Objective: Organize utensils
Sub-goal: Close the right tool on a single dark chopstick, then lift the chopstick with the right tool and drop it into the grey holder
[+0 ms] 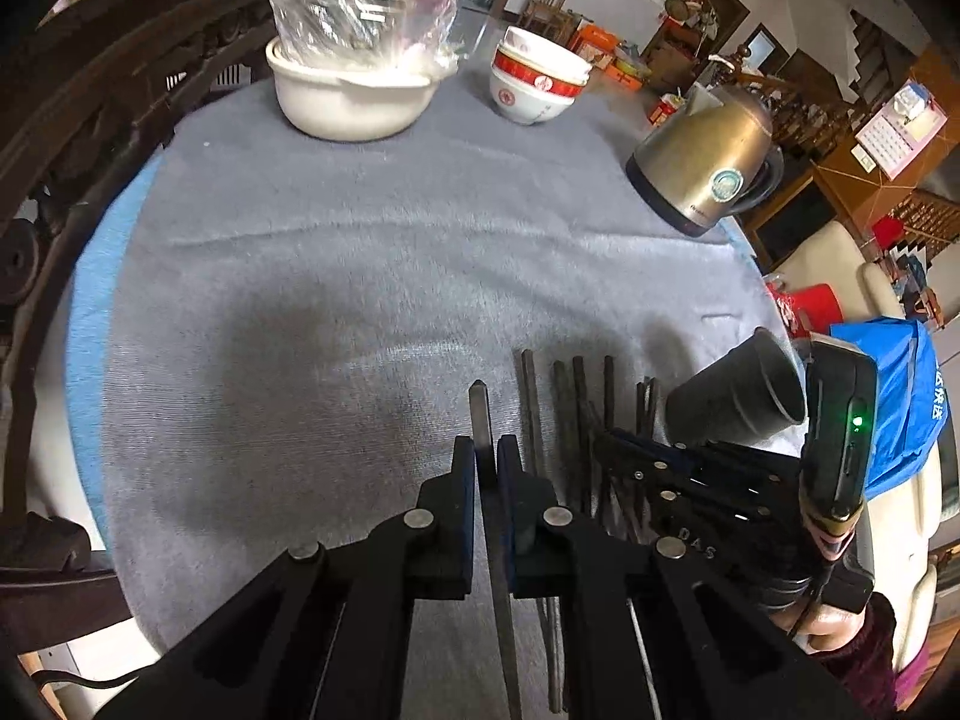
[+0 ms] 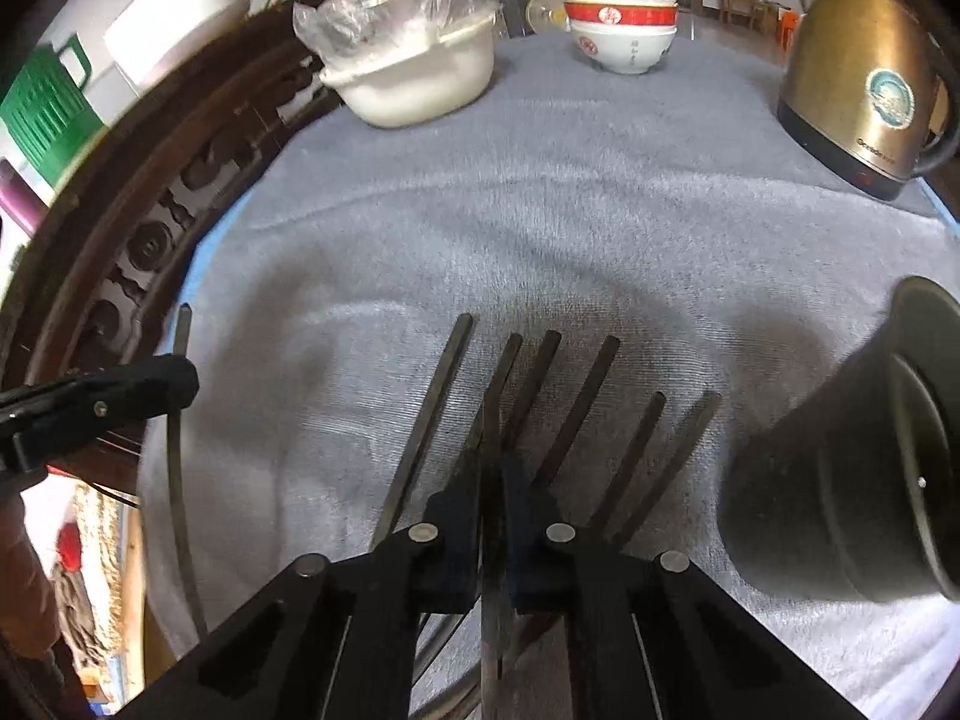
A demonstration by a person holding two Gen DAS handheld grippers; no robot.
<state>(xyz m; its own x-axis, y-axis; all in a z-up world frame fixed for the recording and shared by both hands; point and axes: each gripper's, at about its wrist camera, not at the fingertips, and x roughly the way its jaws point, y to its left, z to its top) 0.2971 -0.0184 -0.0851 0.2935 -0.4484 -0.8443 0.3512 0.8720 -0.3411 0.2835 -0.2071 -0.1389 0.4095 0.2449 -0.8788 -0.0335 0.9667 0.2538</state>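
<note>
Several dark chopsticks [image 2: 576, 408] lie fanned out on the grey towel [image 2: 540, 210], beside a dark cup [image 2: 840, 480] that lies on its side. My right gripper [image 2: 492, 462] is shut on one chopstick [image 2: 504, 366] of that fan, down at the towel. In the left wrist view my left gripper [image 1: 485, 456] is shut on a single chopstick [image 1: 478, 402], held above the towel just left of the chopstick pile [image 1: 570, 408]. The cup [image 1: 738, 396] and the right gripper [image 1: 624, 450] show at the right of that view. The left gripper [image 2: 180, 378] also shows at the left edge of the right wrist view.
A white pot [image 1: 354, 96] with a plastic-wrapped lid and stacked red-and-white bowls [image 1: 537, 84] stand at the far side. A metal kettle [image 1: 702, 162] stands at the far right. Carved dark wood [image 1: 90, 120] curves round the left edge. A hand [image 1: 834, 630] holds the right gripper.
</note>
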